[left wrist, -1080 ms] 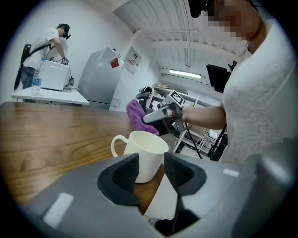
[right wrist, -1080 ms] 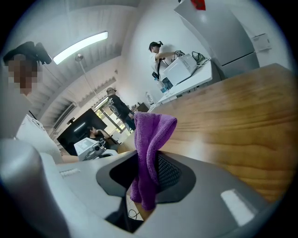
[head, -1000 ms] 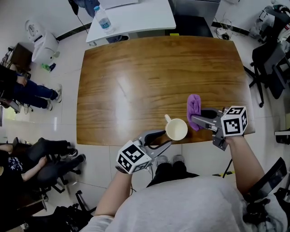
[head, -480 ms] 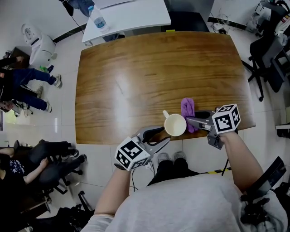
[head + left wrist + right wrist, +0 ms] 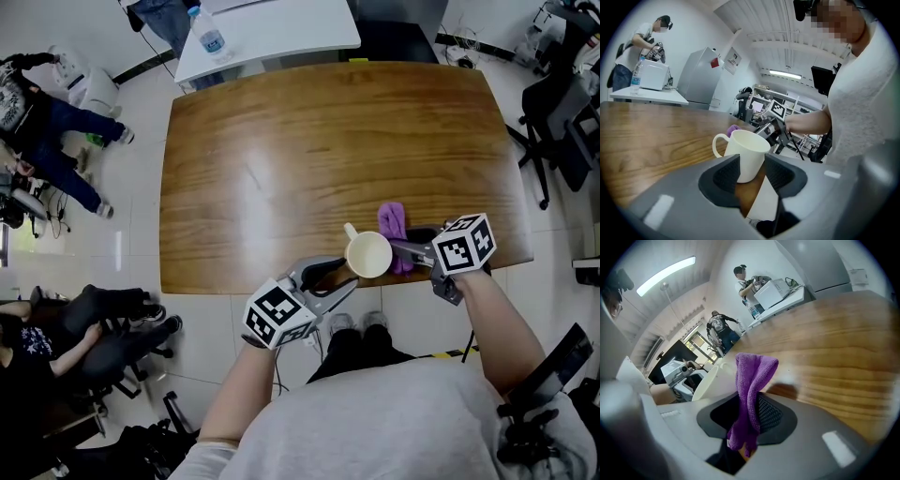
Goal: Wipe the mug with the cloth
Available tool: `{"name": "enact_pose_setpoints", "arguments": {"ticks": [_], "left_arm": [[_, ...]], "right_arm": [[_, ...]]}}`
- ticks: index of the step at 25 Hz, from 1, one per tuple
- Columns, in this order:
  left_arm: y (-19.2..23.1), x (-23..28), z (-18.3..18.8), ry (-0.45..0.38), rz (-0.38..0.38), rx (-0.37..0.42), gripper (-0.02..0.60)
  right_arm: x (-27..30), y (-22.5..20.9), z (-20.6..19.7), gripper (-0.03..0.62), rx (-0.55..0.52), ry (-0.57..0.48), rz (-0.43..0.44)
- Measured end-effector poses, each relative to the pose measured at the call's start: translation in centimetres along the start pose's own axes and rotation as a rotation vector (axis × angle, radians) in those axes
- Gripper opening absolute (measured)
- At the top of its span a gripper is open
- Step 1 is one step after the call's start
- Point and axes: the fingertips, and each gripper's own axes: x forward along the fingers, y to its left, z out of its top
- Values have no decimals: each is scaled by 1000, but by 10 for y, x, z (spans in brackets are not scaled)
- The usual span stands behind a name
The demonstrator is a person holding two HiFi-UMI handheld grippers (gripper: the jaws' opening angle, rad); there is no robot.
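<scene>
Cream mug [image 5: 367, 254] stands upright near the table's [image 5: 281, 159] front edge, handle pointing away and left. Its base sits between the left gripper's [image 5: 342, 279] closing fingers, not yet squeezed. The right gripper's [image 5: 401, 255] fingers pinch the purple cloth [image 5: 393, 223] just beside it.

A shared office or lab workroom is shown. A large wooden table [image 5: 281, 159] is set on a pale tiled floor [image 5: 141, 122], and a white table [image 5: 281, 28] carrying a water bottle [image 5: 210, 36] and a white appliance [image 5: 654, 77] is placed at its far side. Black swivel chairs [image 5: 562, 103] are seen at the right and at the near left. Cables [image 5: 464, 61] are left on the floor at the far right. Strip lights [image 5: 665, 273] are mounted under a panelled ceiling, a tall grey cabinet [image 5: 696, 77] is stood against the wall, and shelves of equipment [image 5: 757, 101] are seen beyond it. Other people [image 5: 635, 51] are occupied at the far side.
</scene>
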Motion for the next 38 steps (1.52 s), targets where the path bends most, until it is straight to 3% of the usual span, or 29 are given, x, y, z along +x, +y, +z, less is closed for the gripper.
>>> {"name": "enact_pose_setpoints", "arguments": {"ticks": [13, 23, 30, 35, 38], "left_arm": [[50, -4, -4, 50, 32, -19, 143], [50, 4, 8, 76, 1, 17, 110], [39, 9, 11, 69, -10, 39, 66], [31, 8, 10, 57, -2, 58, 2], [28, 9, 11, 53, 3, 55, 1]], "right_arm": [[-57, 37, -15, 109, 146, -231, 28], [-43, 57, -34, 109, 173, -234, 62], [-40, 49, -27, 109, 159, -221, 48], [-38, 44, -18, 109, 142, -221, 29], [-39, 39, -11, 109, 132, -221, 22]]}}
